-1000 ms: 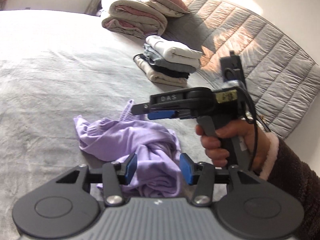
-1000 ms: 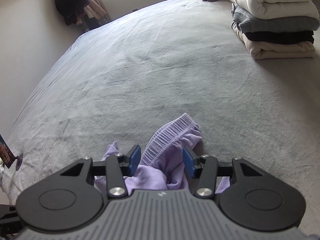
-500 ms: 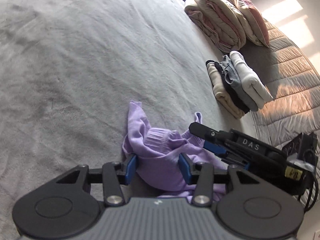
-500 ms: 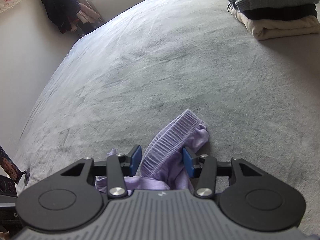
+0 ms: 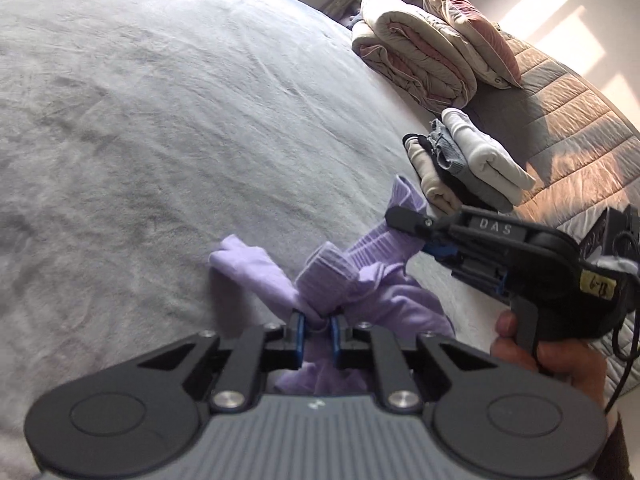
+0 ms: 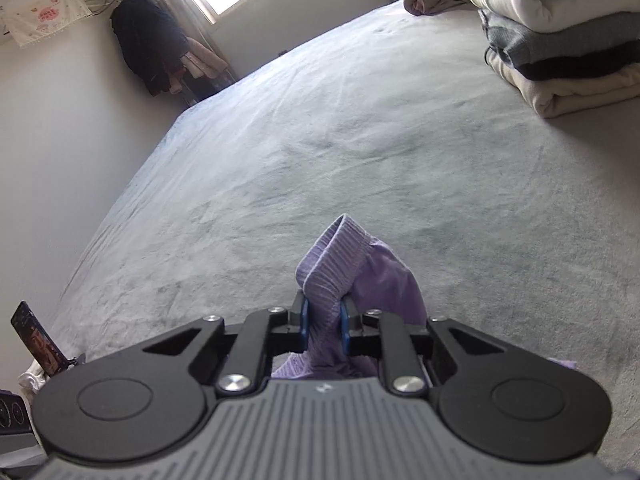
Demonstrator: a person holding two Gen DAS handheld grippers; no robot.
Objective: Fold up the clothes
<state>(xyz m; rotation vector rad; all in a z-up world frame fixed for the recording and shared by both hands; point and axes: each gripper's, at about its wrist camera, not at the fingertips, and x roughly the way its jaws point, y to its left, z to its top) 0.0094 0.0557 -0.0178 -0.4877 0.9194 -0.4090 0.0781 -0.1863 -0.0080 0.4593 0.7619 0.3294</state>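
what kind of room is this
Most likely a bedroom: a wide bed under a grey blanket, a quilted headboard with a rolled duvet and pillow, and dark clothes hanging by the window.

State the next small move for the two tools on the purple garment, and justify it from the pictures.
Probably lift both and draw them apart. The left tool and right tool are each closing on ribbed edges of the purple garment, which lies bunched on the grey bed.
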